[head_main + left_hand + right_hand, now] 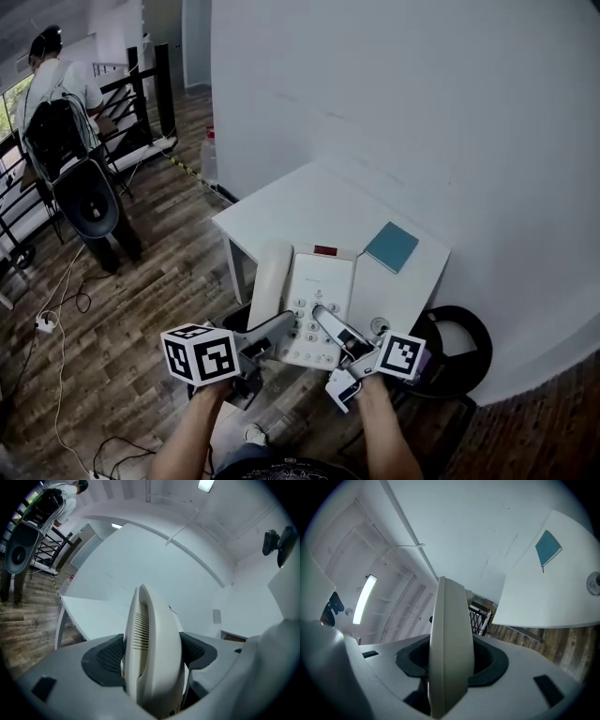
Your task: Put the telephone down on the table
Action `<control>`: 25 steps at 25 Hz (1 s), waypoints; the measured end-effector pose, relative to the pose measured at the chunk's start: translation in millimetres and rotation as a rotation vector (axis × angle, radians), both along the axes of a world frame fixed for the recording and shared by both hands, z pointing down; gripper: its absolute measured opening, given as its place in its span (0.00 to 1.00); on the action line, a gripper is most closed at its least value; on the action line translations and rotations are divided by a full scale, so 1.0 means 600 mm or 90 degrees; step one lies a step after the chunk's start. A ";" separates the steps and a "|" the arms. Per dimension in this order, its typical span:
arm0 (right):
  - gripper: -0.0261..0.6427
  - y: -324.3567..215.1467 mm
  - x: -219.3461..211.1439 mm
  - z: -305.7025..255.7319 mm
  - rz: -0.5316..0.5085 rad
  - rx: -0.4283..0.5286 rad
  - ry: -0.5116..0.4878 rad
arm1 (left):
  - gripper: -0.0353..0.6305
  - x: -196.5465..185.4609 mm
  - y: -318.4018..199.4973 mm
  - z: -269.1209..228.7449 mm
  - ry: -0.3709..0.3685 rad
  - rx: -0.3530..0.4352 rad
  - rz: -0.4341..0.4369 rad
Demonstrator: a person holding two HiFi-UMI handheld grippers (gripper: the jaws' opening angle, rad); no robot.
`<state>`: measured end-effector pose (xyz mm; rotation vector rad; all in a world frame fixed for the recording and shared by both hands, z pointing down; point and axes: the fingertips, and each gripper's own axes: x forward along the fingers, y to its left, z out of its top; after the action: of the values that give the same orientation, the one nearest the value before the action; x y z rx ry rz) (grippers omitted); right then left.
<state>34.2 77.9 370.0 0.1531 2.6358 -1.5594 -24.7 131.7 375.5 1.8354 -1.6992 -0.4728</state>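
Note:
A white telephone point(317, 292), its handset point(272, 279) lying along its left side, is held over the near edge of the white table point(309, 202). My left gripper point(286, 328) is shut on the telephone's near left part. My right gripper point(334, 328) is shut on its near right part. In the left gripper view the cream body of the telephone point(152, 653) stands edge-on, pressed between both dark pads. The right gripper view shows the telephone point(450, 658) clamped the same way. Whether the telephone touches the table I cannot tell.
A teal notebook point(392, 247) lies on the table's right part, and a small round object point(379, 326) sits near its front right corner. A black ring-shaped thing point(459, 347) stands on the floor to the right. A person point(56, 84), a black speaker point(86, 202), railings and cables are far left.

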 end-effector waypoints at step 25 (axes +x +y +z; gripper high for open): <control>0.31 -0.132 -0.175 0.035 0.094 -0.018 -0.008 | 0.61 -0.186 -0.148 0.033 -0.008 -0.022 0.102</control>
<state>-70.7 -1.1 390.9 -0.0330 2.5501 -1.5413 -136.0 42.7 395.5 1.9341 -1.5441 -0.3639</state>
